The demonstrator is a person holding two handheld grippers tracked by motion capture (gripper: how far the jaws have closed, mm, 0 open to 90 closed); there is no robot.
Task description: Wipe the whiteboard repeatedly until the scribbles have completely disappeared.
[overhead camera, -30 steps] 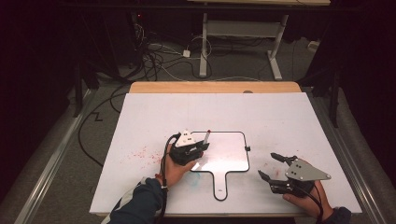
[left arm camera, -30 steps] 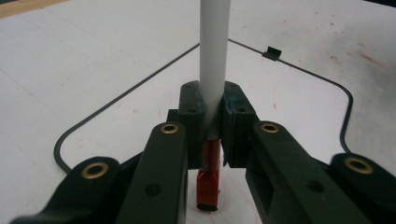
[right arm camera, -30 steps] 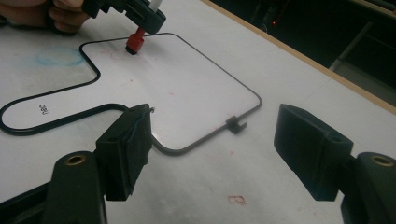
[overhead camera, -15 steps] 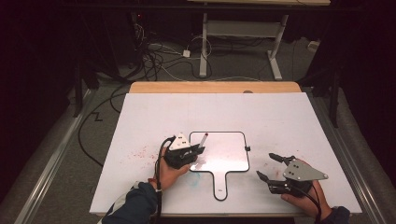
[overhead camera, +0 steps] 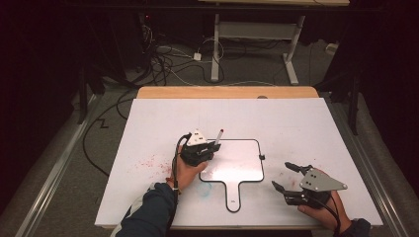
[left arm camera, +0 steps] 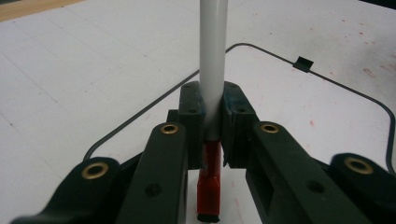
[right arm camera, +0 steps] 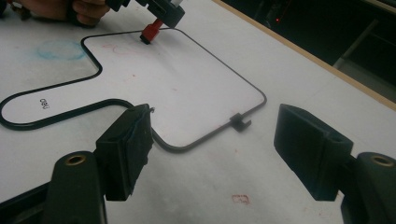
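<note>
Plainly the step in hand is the writing stroke: the left gripper (left arm camera: pixel 212 140) pinches a red-tipped marker (left arm camera: pixel 212 70) between its pads, and the tip rests on the paddle-shaped whiteboard (overhead camera: pixel 237 163) near its left upper edge, where faint red strokes show in the right gripper view; the board lies flat on the white table (overhead camera: pixel 296 123), with its handle toward the person. In the high view the marker's (overhead camera: pixel 218 137) long axis leans, the tip down on the board under the left gripper (overhead camera: pixel 200 150) and the grey barrel rising up and away from the person; seen from the right gripper view the red tip (right arm camera: pixel 150 32) points down onto the board surface. The right gripper (overhead camera: pixel 286 178) waits just beside the board's right lower corner, its jaws spread wide and holding nothing. Next, I judge, comes a steady drag of the tip across the board, with light even pressure and the grip kept firm so the marker does not slip or tilt; the right gripper could pin the board's rim if it slides.
</note>
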